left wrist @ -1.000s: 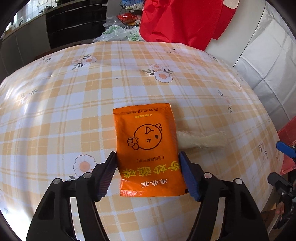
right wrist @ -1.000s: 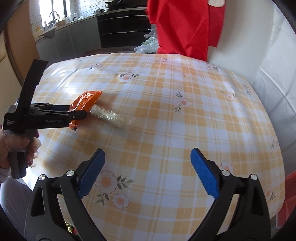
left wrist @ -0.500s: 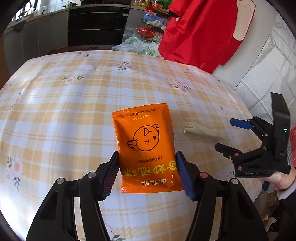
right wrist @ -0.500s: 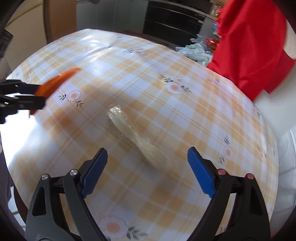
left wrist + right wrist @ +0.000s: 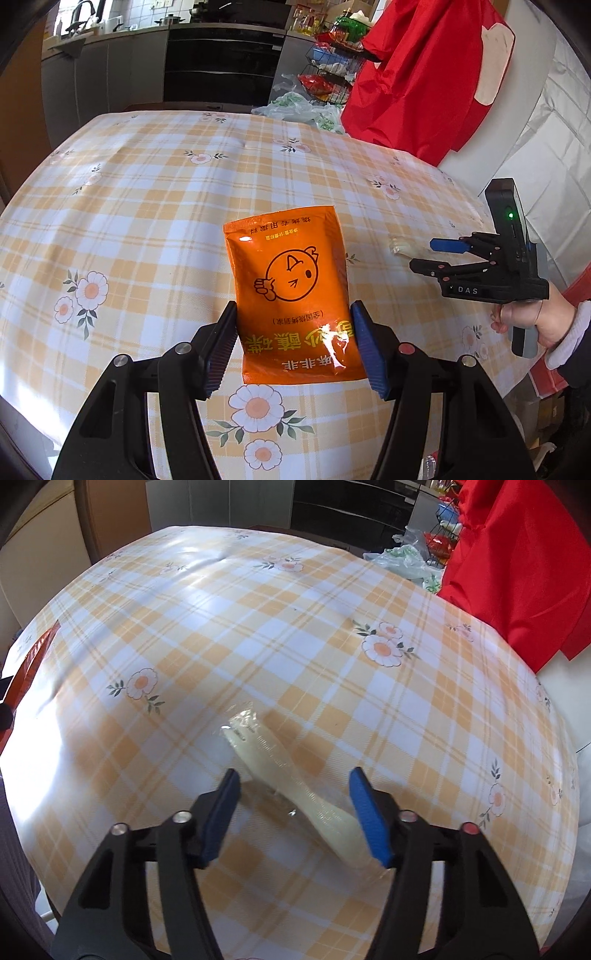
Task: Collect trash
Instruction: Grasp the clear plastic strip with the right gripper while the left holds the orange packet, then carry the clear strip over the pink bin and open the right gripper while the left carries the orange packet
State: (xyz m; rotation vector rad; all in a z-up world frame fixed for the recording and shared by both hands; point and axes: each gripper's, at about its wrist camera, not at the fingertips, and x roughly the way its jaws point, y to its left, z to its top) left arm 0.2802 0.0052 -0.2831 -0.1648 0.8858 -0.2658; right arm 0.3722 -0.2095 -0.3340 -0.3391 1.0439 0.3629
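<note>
The orange packet (image 5: 293, 295) hangs clamped between the pads of the left tool (image 5: 293, 343), above the table (image 5: 147, 206). On the right, the clear wrapper (image 5: 291, 790) lies flat between the closing jaws of the right tool (image 5: 295, 812), not yet pinched; I'd press lower before squeezing.

I see the orange snack packet (image 5: 291, 291) flat-faced and glossy, printed with a winking cartoon face and rows of characters upside down to me — its lower edges are pinched between the left gripper's fingers (image 5: 225, 343), lifted clear above the checked bench (image 5: 147, 206). The other piece, a long clear plastic wrapper (image 5: 291, 790) with a pale cream strip inside, lies slantwise on the bench — crumpled, its near end close by the right blue finger (image 5: 369, 819).
</note>
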